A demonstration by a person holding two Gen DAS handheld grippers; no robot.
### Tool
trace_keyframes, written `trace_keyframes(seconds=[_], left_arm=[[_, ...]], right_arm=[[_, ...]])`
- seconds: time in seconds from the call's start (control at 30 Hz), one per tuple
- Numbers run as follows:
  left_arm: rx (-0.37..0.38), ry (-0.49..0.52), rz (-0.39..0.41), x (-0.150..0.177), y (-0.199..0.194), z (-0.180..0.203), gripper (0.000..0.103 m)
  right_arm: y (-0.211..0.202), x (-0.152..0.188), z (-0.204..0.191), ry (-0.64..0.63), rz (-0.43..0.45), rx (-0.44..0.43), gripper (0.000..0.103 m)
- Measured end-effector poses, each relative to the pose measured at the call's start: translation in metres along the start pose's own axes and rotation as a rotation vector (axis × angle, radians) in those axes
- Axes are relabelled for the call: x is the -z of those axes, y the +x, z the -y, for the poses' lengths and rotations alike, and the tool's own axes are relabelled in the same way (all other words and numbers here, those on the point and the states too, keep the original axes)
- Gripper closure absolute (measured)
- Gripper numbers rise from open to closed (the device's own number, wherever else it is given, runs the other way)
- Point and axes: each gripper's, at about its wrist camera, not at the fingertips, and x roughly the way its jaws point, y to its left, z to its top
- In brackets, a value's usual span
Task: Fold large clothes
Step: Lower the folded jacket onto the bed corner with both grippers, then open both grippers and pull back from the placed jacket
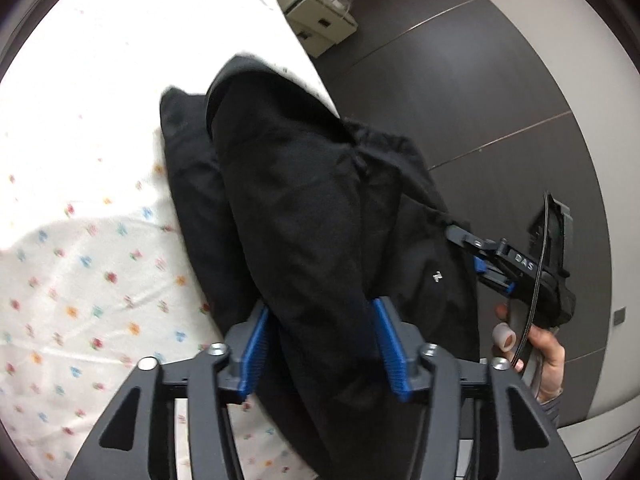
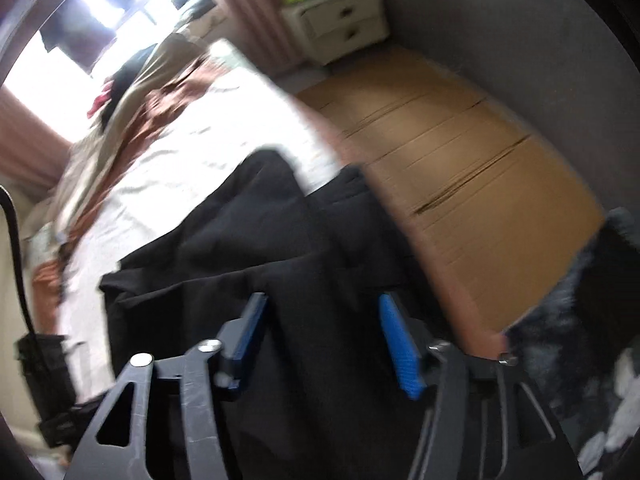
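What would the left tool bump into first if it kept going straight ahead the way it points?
Most likely the black garment: a fold of it already lies between the left tool's open fingers and fills the view ahead, with the flowered bedsheet beneath.

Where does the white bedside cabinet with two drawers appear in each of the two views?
Left wrist view: the cabinet is at the top centre, beyond the bed's edge.
Right wrist view: the cabinet is at the top, right of centre, blurred.
Shared landmark: the black garment on the bed.
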Motion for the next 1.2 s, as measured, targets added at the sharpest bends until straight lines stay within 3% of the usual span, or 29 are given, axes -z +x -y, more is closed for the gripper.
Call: trace_keyframes(seconds=[0.1,0.27,0.4,0.63,0.73,0.77,0.8,0.87,0.9,1.0,1.2], left_arm=[[0.006,0.008,0.035,-0.005,-0.013,-0.006,0.039],[-0.018,0.049,0.05,-0.005,-0.028,-0.017,0.039],[-0.018,0.076,0.052,-0.004,-0.039,-0.017,0.051],[-0.017,0.112,0.011,0.004,-0.021,-0.009,0.06],[-0.019,0.118,0.01,0.004,-0.019,-0.006,0.062],[-0.022,0.119,0.01,0.004,-0.018,-0.006,0.063],[-0.022,0.122,0.009,0.003,-0.017,-0.005,0.063],[-0.026,0.129,0.007,0.002,-0.013,-0.002,0.064],[-0.029,0.131,0.008,0.0,-0.011,0.0,0.064],[-0.031,0.129,0.01,-0.002,-0.006,0.006,0.064],[-0.052,0.132,0.014,-0.005,-0.009,0.017,0.063]], right_arm=[[-0.04,0.01,0.019,0.038,0.079,0.011,0.038],[-0.08,0.05,0.045,0.116,0.128,0.053,0.038],[-0.104,0.091,0.062,0.174,0.18,0.003,0.038],[-0.085,0.137,0.086,0.329,0.167,-0.041,0.038],[-0.059,0.148,0.089,0.367,0.109,-0.125,0.038],[-0.053,0.149,0.088,0.373,0.104,-0.148,0.043],[-0.048,0.147,0.086,0.367,0.11,-0.179,0.056],[-0.042,0.143,0.085,0.358,0.125,-0.176,0.075],[-0.04,0.141,0.087,0.366,0.139,-0.169,0.08],[-0.037,0.136,0.092,0.383,0.171,-0.174,0.087],[-0.037,0.129,0.087,0.387,0.186,-0.135,0.088]])
